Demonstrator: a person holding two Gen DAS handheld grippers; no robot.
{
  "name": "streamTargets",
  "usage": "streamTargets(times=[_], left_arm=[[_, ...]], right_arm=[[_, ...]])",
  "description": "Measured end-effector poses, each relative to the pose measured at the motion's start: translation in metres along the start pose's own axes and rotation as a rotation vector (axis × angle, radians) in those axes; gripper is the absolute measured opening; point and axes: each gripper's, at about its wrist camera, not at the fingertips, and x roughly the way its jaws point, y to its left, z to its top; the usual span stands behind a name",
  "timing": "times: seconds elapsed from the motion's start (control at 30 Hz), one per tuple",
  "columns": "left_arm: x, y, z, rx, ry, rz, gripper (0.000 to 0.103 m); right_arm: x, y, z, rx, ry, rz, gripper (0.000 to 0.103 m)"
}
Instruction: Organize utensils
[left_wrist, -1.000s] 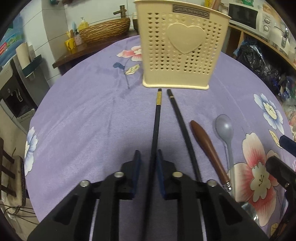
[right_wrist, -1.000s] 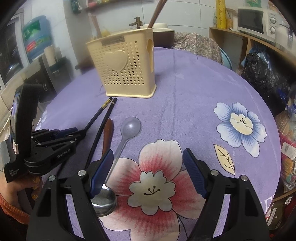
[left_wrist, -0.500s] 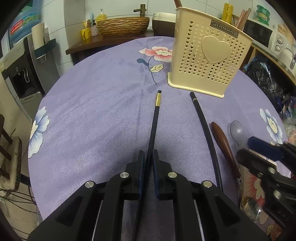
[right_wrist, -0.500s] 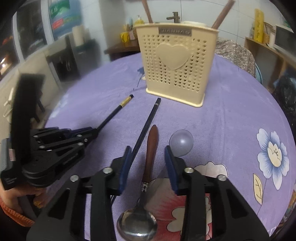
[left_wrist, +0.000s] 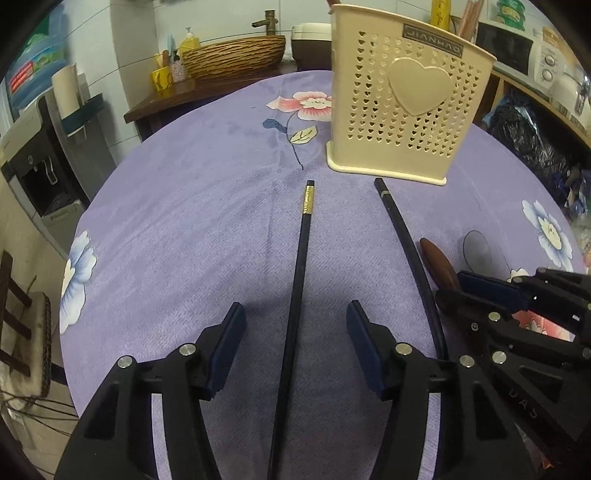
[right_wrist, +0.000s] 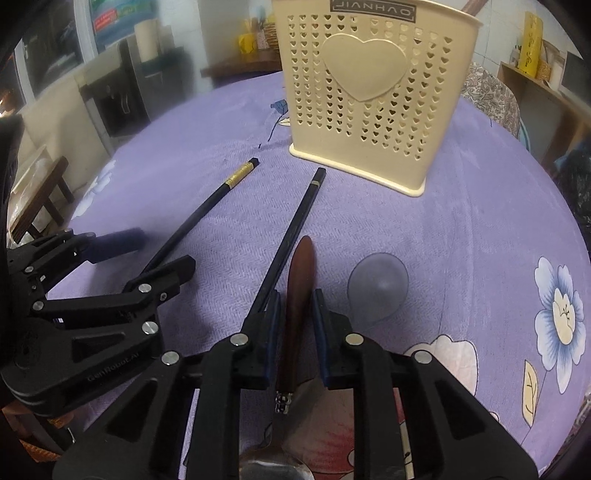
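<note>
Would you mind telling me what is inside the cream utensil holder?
Only brown wooden handle tips show above the rim of the cream utensil holder. How many utensils are inside, and what kind, is hidden behind its perforated wall.

The left gripper (left_wrist: 293, 341) is seen with its fingers (left_wrist: 225, 347) spread wide, a gold-banded chopstick (left_wrist: 297, 280) lying untouched between them on the purple worktop (left_wrist: 184, 229). A second chopstick (left_wrist: 406, 243) lies alongside, just short of the cream holder (left_wrist: 402, 99).
</note>
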Motion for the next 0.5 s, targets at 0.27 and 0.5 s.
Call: streamTargets(times=[0.27,0.5], left_arm=[[0.016,0.005,0.027,0.051,0.054,-0.03,0.05],[0.027,0.009,0.043,0.06,0.087,-0.037,0.048]], right_arm=[[0.01,0.004,0.014,-0.015,0.014,-0.016,0.018],[0.013,0.006,0.018,-0.02,0.01,-0.016,0.017]])
